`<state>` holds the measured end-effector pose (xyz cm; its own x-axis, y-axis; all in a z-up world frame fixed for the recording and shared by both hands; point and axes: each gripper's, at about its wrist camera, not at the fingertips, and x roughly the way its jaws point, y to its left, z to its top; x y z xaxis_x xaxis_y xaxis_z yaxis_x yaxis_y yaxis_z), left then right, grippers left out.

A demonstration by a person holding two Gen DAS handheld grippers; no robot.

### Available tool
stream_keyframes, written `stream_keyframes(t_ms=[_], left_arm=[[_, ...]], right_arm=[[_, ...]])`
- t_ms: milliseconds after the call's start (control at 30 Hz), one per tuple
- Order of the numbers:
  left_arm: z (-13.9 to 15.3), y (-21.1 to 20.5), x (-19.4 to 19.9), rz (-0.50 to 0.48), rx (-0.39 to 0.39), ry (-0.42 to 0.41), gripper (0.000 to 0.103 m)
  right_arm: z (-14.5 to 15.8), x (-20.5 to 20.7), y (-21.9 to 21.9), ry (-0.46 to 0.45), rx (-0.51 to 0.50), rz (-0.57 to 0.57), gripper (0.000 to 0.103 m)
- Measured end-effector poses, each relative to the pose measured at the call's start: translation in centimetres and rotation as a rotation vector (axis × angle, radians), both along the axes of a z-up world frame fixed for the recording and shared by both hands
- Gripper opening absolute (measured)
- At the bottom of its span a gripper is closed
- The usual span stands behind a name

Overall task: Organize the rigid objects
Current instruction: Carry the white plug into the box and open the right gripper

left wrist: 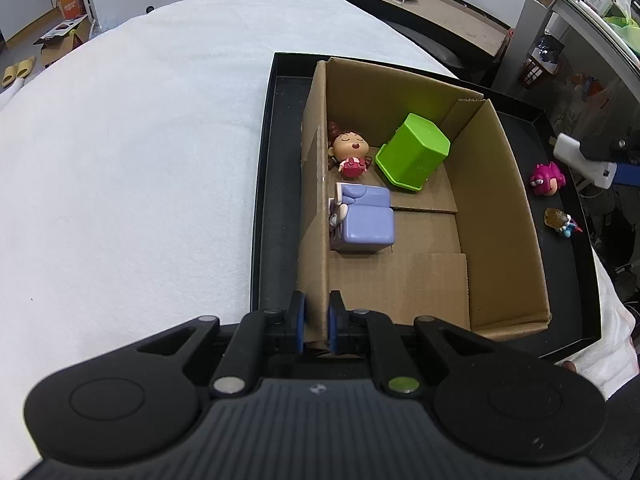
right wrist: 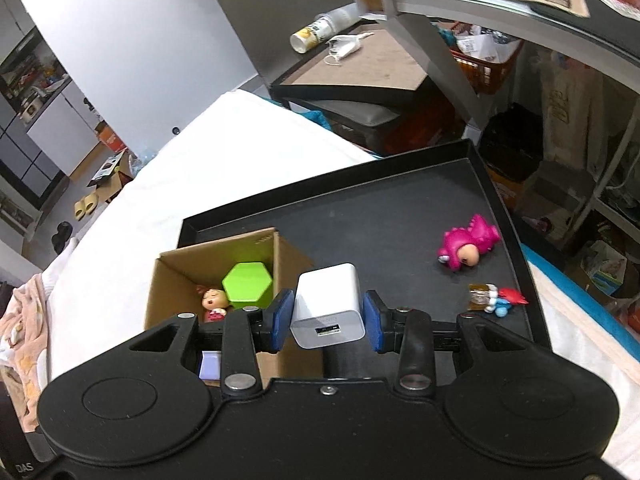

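Left claw (left wrist: 317, 322) clenched on cardboard box (left wrist: 496, 208) near-left wall | right claw (right wrist: 327, 316) grasping white charger (right wrist: 329, 304) | box's near floor open.

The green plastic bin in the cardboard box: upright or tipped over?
Tipped over. The green plastic bin lies on its side, rim low against the cardboard box floor.

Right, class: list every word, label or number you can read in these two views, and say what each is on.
"DAS": white letters on black casing, bottom left corner of the right wrist view.
Charger: grey print above its port, too blurred to read.
Green tub: small raised marks, unreadable.
Cup: printed label, too blurred to read.
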<state>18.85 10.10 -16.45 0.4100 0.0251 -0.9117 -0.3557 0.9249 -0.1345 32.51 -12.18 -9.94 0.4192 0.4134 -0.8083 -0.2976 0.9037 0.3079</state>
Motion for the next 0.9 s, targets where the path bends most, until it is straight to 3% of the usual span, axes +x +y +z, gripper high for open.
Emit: stream_keyframes(t_ms=[500,900], left_arm=[[-0.1,0.5,0.2,0.002,-0.025,0.006,0.011],[-0.2,1.0,0.0,0.0,-0.052,-0.003,0.012]], right_arm=[[1.2,-1.1,4.6,-0.017,0.0,0.073,0.038],[0.4,-2.0,7.8,0.0,-0.015,0.13,0.038]])
